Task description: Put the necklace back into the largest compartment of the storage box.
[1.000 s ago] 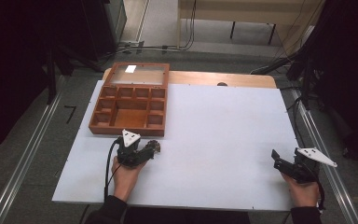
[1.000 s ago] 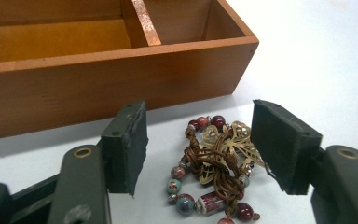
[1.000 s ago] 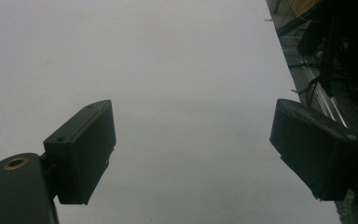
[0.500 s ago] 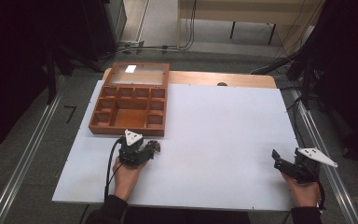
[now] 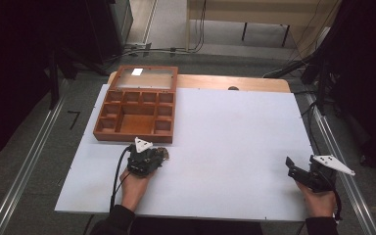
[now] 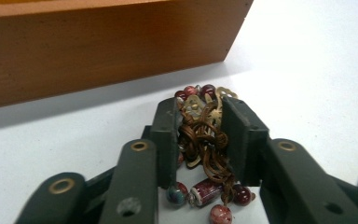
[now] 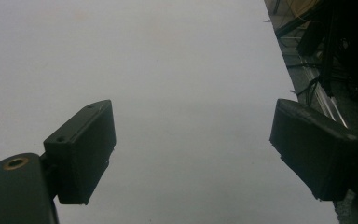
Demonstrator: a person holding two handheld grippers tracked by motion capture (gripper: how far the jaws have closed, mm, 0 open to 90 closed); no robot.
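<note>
Gripping beaded necklace (image 6: pixel 204 140): left gripper (image 6: pixel 199 122) jaws clamped (lower-left centre); right gripper (image 7: pixel 193 149) jaws apart, idle. Next, likely: lift into wooden box (image 5: pixel 108 132).

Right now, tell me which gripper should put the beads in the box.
Left. The left gripper already has its jaws shut on the beads, right beside the box. The right gripper is open, far across the table.

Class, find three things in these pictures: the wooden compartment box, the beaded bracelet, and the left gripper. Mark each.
wooden compartment box (image 5: pixel 136 137): high view, near front wall.
beaded bracelet (image 6: pixel 204 135): left gripper view, brown cord tangle between the jaws.
left gripper (image 6: pixel 198 122): left gripper view, midway between its fingertips.
</note>
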